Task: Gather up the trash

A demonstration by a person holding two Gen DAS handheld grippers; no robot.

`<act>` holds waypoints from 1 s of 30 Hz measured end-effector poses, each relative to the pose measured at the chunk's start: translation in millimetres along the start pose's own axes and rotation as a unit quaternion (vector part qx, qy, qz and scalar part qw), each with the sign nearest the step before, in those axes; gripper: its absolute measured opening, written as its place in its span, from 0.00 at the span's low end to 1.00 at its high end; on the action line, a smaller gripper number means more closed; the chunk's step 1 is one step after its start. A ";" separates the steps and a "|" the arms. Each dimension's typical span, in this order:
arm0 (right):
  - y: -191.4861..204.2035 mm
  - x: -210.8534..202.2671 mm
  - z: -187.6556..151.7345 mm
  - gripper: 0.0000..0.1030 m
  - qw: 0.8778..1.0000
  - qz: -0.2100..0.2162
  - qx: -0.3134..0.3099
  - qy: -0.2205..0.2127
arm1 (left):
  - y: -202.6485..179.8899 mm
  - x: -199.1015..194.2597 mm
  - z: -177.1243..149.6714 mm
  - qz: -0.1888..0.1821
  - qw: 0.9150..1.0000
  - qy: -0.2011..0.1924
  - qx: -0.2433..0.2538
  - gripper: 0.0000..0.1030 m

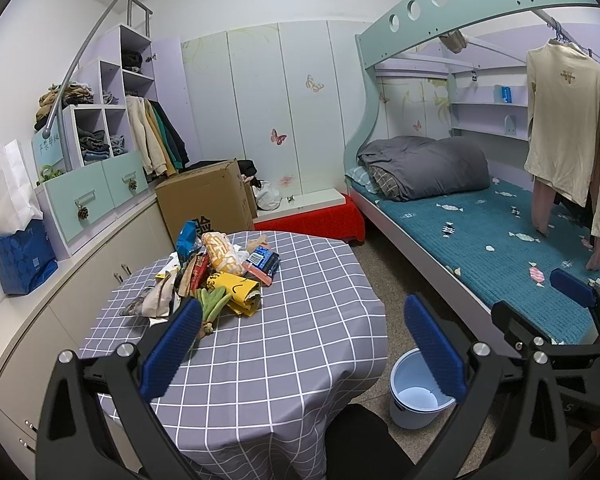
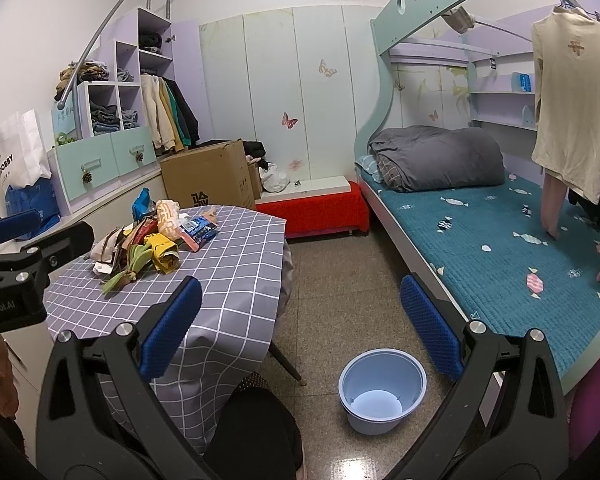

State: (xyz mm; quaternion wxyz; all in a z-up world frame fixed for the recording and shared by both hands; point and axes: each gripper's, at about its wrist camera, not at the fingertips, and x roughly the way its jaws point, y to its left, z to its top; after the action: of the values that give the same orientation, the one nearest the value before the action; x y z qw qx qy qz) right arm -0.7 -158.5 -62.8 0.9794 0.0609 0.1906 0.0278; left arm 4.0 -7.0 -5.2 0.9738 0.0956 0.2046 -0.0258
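A pile of trash (image 1: 216, 268) lies on the far left part of the table (image 1: 284, 344) with the grey checked cloth: snack wrappers, a yellow bag (image 1: 236, 290), a blue packet (image 1: 264, 262) and a green banana peel (image 1: 212, 306). The pile also shows in the right wrist view (image 2: 156, 240). A light blue bin (image 2: 382, 386) stands empty on the floor to the right of the table; it shows in the left wrist view (image 1: 418, 394) too. My left gripper (image 1: 304, 344) is open and empty above the table's near side. My right gripper (image 2: 300, 328) is open and empty above the floor beside the bin.
A bunk bed (image 2: 500, 240) with a teal mattress runs along the right. A cardboard box (image 1: 208, 200) and a red-covered bench (image 1: 312, 220) stand behind the table. Cabinets and shelves (image 1: 92, 184) line the left wall. Clothes (image 1: 564, 136) hang at the right.
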 end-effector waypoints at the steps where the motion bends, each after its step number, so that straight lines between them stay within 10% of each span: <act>1: -1.5 1.2 4.6 0.94 1.000 0.001 0.001 0.001 | 0.0 0.0 0.1 0.000 1.000 0.000 0.000 0.96; 30: 18.4 67.9 2.5 0.94 0.993 0.076 0.050 0.081 | 54.8 64.8 -40.5 0.016 0.996 0.081 -0.031 0.96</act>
State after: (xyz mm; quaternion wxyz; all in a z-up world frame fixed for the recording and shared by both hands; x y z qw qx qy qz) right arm 62.5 -135.3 -83.2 0.9515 0.1212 0.2654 0.0974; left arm 52.2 54.0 -58.0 0.9570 0.0703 0.2815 0.0039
